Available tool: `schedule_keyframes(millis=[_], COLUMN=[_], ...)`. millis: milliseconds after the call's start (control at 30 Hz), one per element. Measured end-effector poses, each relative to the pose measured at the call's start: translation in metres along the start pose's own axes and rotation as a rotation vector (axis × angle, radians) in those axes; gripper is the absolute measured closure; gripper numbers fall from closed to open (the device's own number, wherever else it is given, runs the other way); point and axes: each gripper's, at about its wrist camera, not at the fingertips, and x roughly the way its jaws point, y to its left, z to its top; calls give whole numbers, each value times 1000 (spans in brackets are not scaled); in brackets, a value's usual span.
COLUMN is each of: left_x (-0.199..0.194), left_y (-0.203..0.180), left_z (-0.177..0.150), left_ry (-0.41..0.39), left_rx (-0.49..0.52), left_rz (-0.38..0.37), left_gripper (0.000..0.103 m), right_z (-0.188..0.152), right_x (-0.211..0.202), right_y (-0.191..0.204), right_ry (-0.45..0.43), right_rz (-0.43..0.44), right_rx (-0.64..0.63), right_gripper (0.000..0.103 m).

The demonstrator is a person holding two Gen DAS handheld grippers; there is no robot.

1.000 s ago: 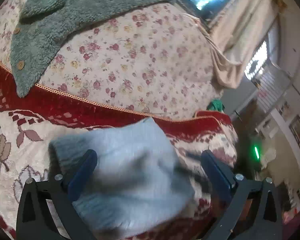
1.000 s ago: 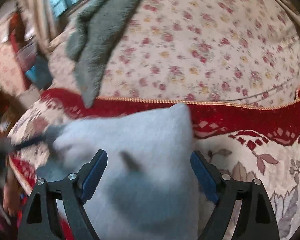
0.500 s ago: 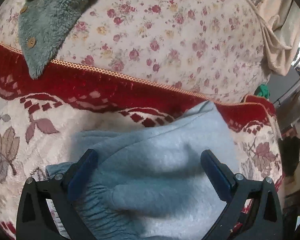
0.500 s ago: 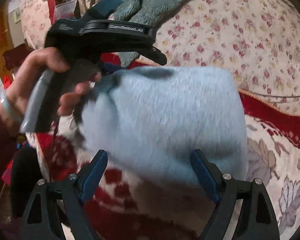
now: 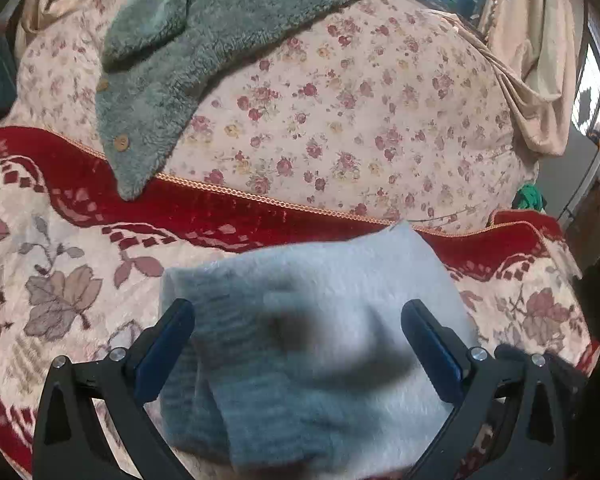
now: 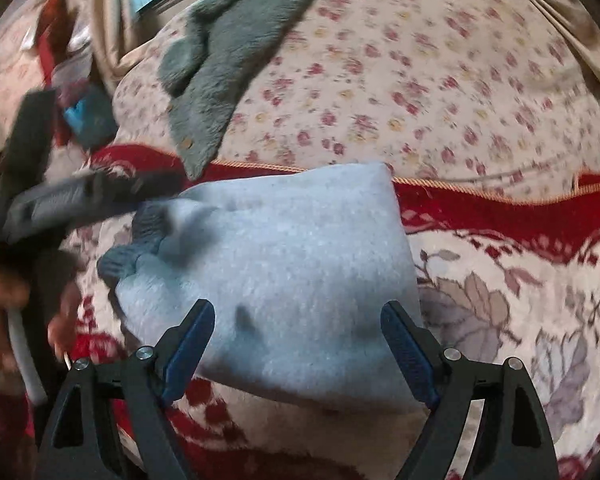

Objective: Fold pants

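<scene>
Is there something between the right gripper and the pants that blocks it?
Nothing visible does. The pants lie folded on the bedcover, directly before the right gripper, whose jaws stand open. The green fleece lies farther back, off the path.

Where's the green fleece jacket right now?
Upper left in both views: the green fleece jacket is draped over the floral cushion, its tip touching the red border.

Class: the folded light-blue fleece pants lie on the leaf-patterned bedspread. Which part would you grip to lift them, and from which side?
Probably the ribbed waistband bunch on the folded light-blue fleece pants, approached from the left: there the layers gather into a raised ridge, elsewhere the cloth lies flat.
</scene>
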Motion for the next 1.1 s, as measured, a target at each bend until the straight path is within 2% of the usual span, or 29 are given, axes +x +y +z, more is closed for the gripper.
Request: schedule_keyframes(millis=[267,367,433,500,767,933,1100], left_x=[-17,-23,-29,-34,-19,6,25], left_y=[-11,-11,-6,6,49,66,72], left_z=[-18,-21,-20,-15,-7,-15,-26], left_ry=[-36,-45,-53,-44,85,166,216], left_rx=[21,33,17,-16,-131,-220,-229], left_rz=[63,85,68,21,-109,-178,-180], left_gripper=[0,0,0,0,0,0,0], right_z=[1,1,4,8,14,17,20], right_x=[-7,-8,-5,2,38,64,94], right_y=[-6,-15,-26,-36,-93,-110,-118], right_ry=[-2,-9,7,32,130,186,245], right_rz=[-28,-6,35,48,124,270,370], right_rx=[24,46,62,56,203,303,340], right_gripper=[14,14,13,10,5,2,0])
